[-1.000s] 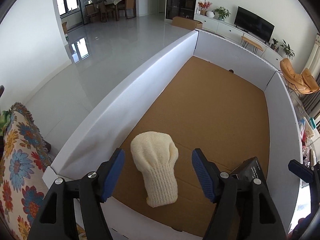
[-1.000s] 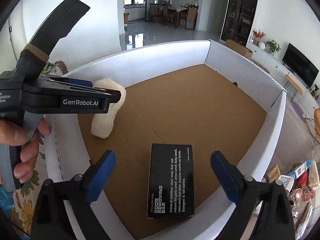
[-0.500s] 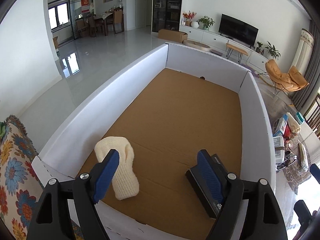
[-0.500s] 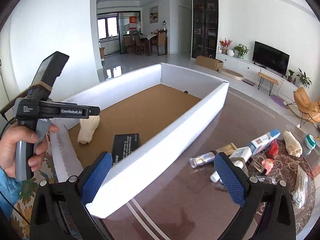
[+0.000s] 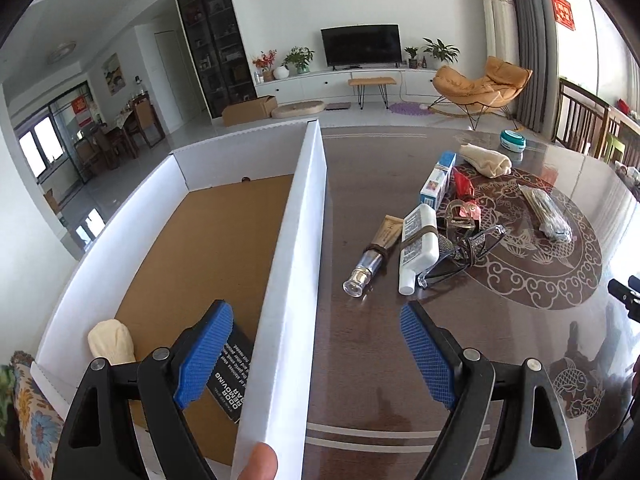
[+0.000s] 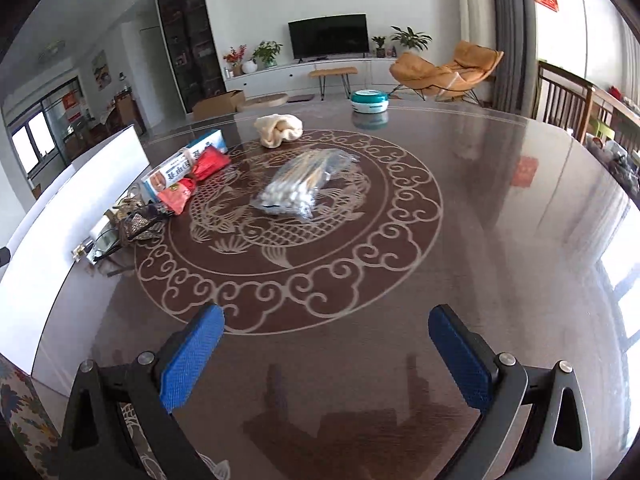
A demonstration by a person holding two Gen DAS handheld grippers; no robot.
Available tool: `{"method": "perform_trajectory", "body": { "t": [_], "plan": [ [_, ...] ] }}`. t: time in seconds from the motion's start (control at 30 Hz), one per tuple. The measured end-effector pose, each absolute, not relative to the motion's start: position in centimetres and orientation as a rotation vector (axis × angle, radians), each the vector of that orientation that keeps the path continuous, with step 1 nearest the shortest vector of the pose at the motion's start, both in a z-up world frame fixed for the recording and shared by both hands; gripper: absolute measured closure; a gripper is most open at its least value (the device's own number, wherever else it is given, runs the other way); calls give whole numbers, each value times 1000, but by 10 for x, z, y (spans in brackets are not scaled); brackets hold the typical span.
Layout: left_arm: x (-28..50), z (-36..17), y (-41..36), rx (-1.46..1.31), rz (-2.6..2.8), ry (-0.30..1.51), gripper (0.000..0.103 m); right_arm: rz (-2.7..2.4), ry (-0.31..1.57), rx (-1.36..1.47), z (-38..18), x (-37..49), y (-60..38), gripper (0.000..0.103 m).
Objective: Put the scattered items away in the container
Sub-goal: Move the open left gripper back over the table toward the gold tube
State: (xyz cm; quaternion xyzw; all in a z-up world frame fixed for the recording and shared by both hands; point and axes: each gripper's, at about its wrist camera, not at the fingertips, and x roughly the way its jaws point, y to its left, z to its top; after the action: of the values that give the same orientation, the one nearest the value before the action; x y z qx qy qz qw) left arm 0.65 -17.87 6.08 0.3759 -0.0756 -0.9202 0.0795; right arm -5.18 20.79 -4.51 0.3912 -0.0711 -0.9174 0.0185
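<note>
The white container [image 5: 296, 280] has a cardboard floor. A cream sock [image 5: 110, 342] and a black soap box [image 5: 232, 380] lie inside it. My left gripper [image 5: 316, 354] straddles the container's right wall, its jaws opening with nothing gripped. On the dark table lie a glass bottle [image 5: 370, 264], a white bottle [image 5: 418, 240], glasses [image 5: 460, 256] and a blue-white carton [image 5: 438, 178]. My right gripper [image 6: 326, 356] hangs open over bare table, short of a bag of cotton swabs [image 6: 300, 188], a second cream sock [image 6: 279, 130] and a teal tin [image 6: 370, 100].
A red packet [image 6: 200, 176] lies against the carton. The container's outer wall [image 6: 72, 216] runs along the left of the right wrist view. A fingertip [image 5: 260, 460] shows at the bottom edge. A floral cloth [image 5: 28, 412] lies left of the container.
Both grippers have swung right, from over the container's floor to the table side. The left jaws have spread wider. The right gripper has left the container.
</note>
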Motion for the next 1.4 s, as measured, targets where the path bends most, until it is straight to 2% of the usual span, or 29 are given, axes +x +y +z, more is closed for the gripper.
{"method": "perform_trajectory", "body": {
  "t": [0.17,0.3,0.37,0.43,0.6,0.7,0.8,0.97,1.2,1.37,1.4],
  "plan": [
    [-7,59,-156,1066,-2679,-387,17,-2829,-324,1259,-54,-52,233,1],
    [-14,54,-169,1025,-2591,-460,17,-2820,-290,1272,-57,-55,227,1],
    [-18,50,-181,1054,-2571,-445,17,-2800,-276,1306,-61,-59,224,0],
    [-23,46,-188,1118,-2601,-352,17,-2797,-267,1323,-63,-61,222,0],
    [-35,32,-185,1218,-2549,-387,17,-2793,-266,1324,-65,-60,220,0],
    [-42,16,-186,1363,-2528,-338,17,-2794,-264,1325,-65,-60,220,0],
    [-44,10,-186,1366,-2458,-381,17,-2797,-249,1334,-65,-60,219,0],
    [-43,12,-202,1384,-2392,-275,17,-2796,-255,1332,-64,-59,219,0],
    [-29,4,-221,1409,-2339,-316,17,-2794,-263,1329,-64,-59,219,0],
    [11,36,-185,1046,-2409,-370,16,-2794,-269,1327,-63,-59,220,0],
    [22,41,-174,992,-2443,-369,7,-2794,-268,1328,-63,-59,220,0]
  ]
}}
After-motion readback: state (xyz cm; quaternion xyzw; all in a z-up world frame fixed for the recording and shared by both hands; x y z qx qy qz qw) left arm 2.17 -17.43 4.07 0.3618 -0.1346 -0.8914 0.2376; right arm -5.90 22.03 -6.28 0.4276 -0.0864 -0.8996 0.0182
